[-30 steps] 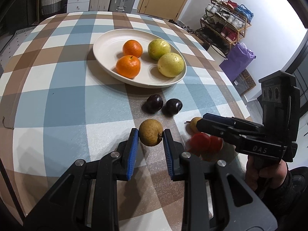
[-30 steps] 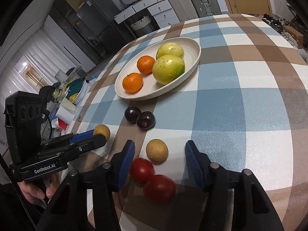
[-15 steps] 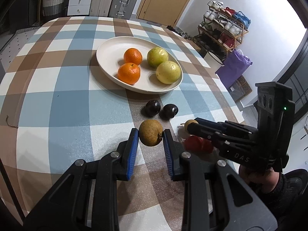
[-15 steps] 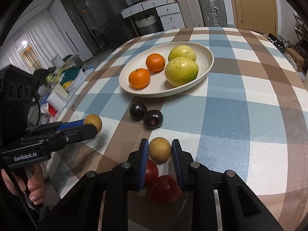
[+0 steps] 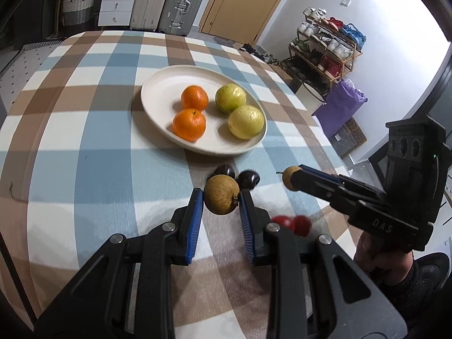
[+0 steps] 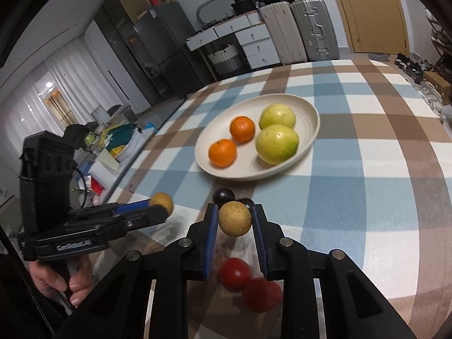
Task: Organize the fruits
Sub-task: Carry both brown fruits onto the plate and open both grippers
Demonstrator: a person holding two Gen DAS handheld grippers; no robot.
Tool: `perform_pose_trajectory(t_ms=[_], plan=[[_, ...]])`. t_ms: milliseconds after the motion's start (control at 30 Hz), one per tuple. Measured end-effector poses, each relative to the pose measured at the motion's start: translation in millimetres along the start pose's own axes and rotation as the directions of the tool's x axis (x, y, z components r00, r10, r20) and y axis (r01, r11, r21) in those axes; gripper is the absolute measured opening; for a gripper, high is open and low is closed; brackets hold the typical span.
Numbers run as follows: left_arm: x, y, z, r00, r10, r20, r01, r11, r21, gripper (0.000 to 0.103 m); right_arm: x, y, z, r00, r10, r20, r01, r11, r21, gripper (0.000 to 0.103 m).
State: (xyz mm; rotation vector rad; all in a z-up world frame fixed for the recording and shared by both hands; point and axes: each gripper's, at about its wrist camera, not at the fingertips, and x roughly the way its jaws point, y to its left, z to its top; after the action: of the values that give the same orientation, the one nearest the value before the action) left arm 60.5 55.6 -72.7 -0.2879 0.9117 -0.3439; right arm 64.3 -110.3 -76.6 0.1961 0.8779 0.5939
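My left gripper (image 5: 221,200) is shut on a brown round fruit (image 5: 221,198) and holds it above the checked tablecloth; it also shows in the right wrist view (image 6: 162,202). My right gripper (image 6: 235,218) is shut on a second brown fruit (image 6: 235,218), also lifted; it shows in the left wrist view (image 5: 292,178). A white plate (image 5: 158,90) holds two oranges (image 5: 189,124) and two yellow-green fruits (image 5: 245,122). Two dark plums (image 5: 248,178) and two red tomatoes (image 6: 234,274) lie on the cloth below the grippers.
The table's right edge (image 5: 325,147) drops off toward a shoe rack (image 5: 327,48) and a purple bag (image 5: 341,99). Suitcases (image 5: 169,2) and drawers stand beyond the far edge. Clutter lies past the left edge in the right wrist view (image 6: 118,144).
My right gripper closed on the second brown fruit and lifted it off the cloth. My left gripper rose with its brown fruit. Both views now sit higher above the table.
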Motion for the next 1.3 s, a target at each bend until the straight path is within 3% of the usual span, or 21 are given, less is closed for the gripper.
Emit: perform_pose_trajectory(t_ms=[467,1300], plan=[[29,-12,44,1.000,-0.010,0.001,0.010,1.000,0.027,0.023,6,-7,37,0.997,0.072,0.040,-0.073,0.997,0.019,0.025],[86,-7,90,0.996,-0.029,-0.081,0.032,0.999,0.036,0.023,57,-24,86,0.997,0.077,0.012,-0.077,0.997,0.030,0.025]])
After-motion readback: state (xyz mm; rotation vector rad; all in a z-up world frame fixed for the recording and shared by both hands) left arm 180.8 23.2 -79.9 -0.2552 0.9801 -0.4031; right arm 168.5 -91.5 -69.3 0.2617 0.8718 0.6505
